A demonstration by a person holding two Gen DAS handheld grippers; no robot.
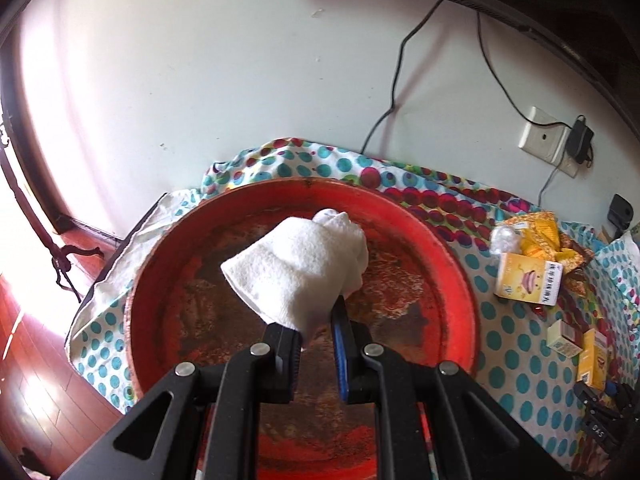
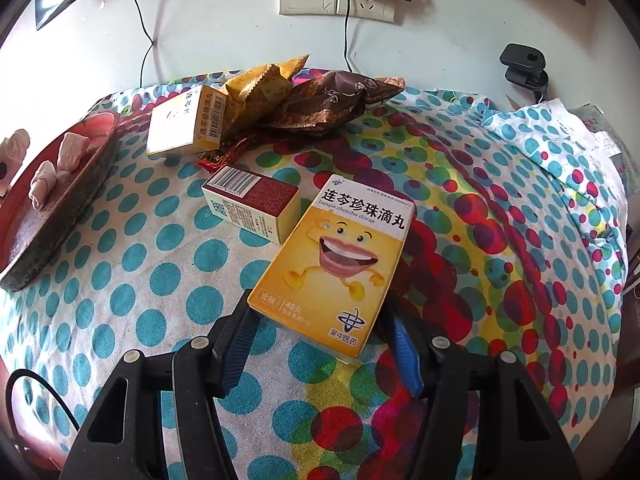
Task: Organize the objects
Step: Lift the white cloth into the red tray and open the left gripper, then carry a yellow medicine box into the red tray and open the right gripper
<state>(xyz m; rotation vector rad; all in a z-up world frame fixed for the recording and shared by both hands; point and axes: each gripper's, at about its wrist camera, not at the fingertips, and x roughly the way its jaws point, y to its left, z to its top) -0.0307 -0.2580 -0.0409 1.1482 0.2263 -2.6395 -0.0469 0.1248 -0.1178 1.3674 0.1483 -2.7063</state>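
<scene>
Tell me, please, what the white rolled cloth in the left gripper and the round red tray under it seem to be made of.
White rolled cloth: probably cotton terry towelling; the surface looks fluffy and looped, matte, with soft folds.
Round red tray: likely painted or enamelled metal, though lacquered wood is possible; the rim is glossy red, while the floor is worn to brown, rust-like patches.

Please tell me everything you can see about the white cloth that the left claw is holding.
The white cloth looks like soft terry towel, rolled into a loose bundle with one flat corner hanging at the left. The left claw is shut on its lower end and holds it above the worn red tray. It tilts up and away from the camera; nothing else touches it.
</scene>
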